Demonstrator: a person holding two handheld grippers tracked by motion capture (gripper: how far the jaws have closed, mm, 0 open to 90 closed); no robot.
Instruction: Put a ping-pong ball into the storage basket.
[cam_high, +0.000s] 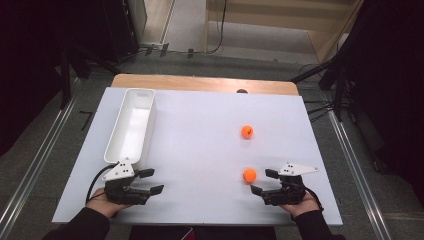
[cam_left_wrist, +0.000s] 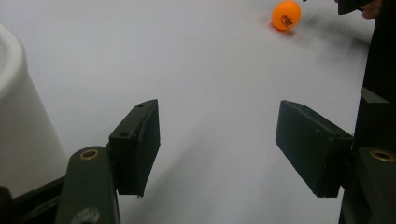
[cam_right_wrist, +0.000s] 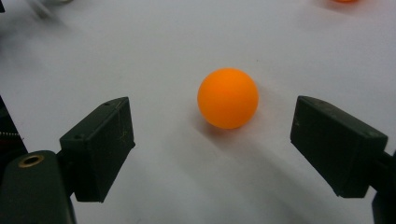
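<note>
Right tool (cam_right_wrist: 212, 140) jaws stand spread wide and empty, the near orange ball (cam_right_wrist: 228, 98) resting on the white counter (cam_right_wrist: 187, 42) just ahead of them and roughly centred in the gap, untouched; left tool (cam_left_wrist: 217, 144) likewise spread and empty, low on the counter beside the end of the white bin (cam_high: 131, 125). Step reads as approach to grasp: next move likely a short advance, then a gentle, centred close, since the ball may roll. Dark print on that ball (cam_left_wrist: 286, 15) is too small to read; second ball (cam_high: 247, 131) lies farther out.
</note>
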